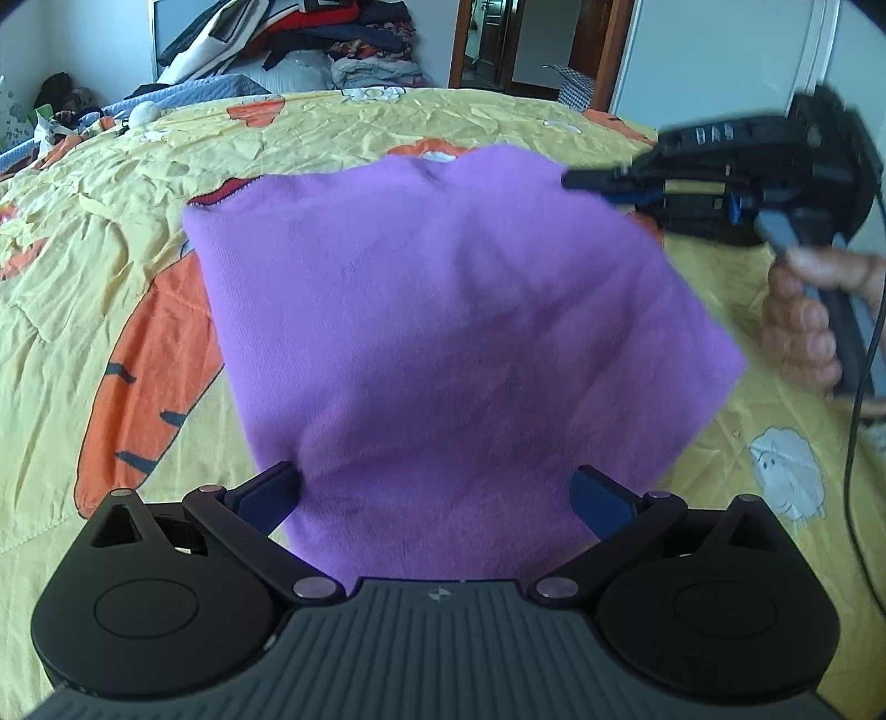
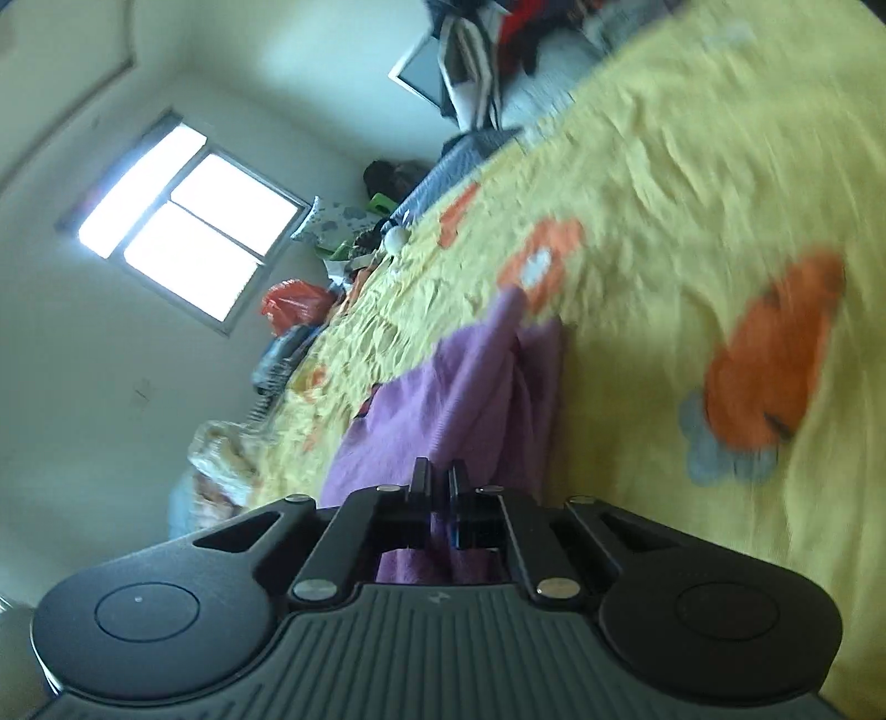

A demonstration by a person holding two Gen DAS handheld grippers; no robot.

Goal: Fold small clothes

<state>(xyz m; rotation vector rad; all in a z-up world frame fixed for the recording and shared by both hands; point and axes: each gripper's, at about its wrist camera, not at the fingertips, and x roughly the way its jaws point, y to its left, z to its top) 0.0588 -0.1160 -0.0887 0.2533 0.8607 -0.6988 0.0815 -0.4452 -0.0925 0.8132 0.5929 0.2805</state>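
Observation:
A small purple garment (image 1: 443,310) lies spread over the yellow cartoon bedsheet (image 1: 111,266), and its near end drapes between my left gripper's fingers. My left gripper (image 1: 437,498) is open, its blue-padded fingers (image 1: 271,493) wide apart either side of the cloth. My right gripper (image 1: 576,180) shows in the left wrist view at the garment's far right corner, held by a hand (image 1: 803,327). In the right wrist view, my right gripper (image 2: 440,476) is shut on the purple garment (image 2: 459,387), with cloth pinched between the jaws. That view is rolled sideways and blurred.
A pile of clothes (image 1: 310,44) sits at the head of the bed. A doorway (image 1: 498,44) is beyond. A window (image 2: 188,221) and bags (image 2: 293,304) stand by the bed's far side. A black cable (image 1: 858,415) hangs from the right gripper.

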